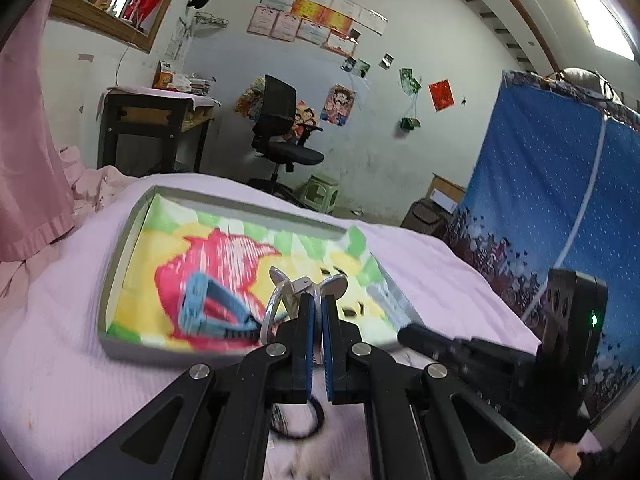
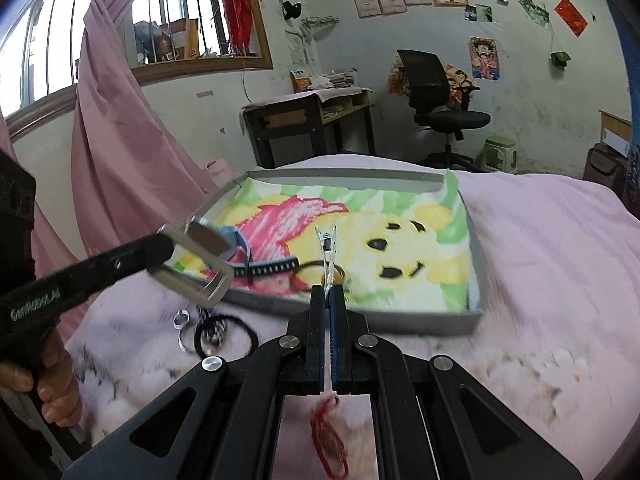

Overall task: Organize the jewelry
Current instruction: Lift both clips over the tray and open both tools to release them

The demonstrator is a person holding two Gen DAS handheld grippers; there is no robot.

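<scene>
A grey tray [image 1: 120, 248] lined with a bright cartoon towel lies on the pink bed; it also shows in the right wrist view [image 2: 476, 248]. A blue watch strap [image 1: 208, 308] lies in the tray, also seen in the right wrist view [image 2: 264, 268]. My left gripper [image 1: 316, 300] is shut on a silver bangle [image 1: 276, 300] over the tray's near edge. My right gripper [image 2: 329, 292] is shut on a thin silver hair clip [image 2: 327, 248] above the tray's near edge. The other gripper [image 2: 196, 264] shows at left in the right wrist view.
On the bed by the tray lie a black hair tie [image 2: 244, 332], small silver rings [image 2: 182, 320] and a red band [image 2: 328, 436]. A black hair tie [image 1: 304, 420] lies under my left gripper. A desk [image 1: 156, 120], office chair [image 1: 280, 136] and blue wardrobe [image 1: 560, 184] stand behind.
</scene>
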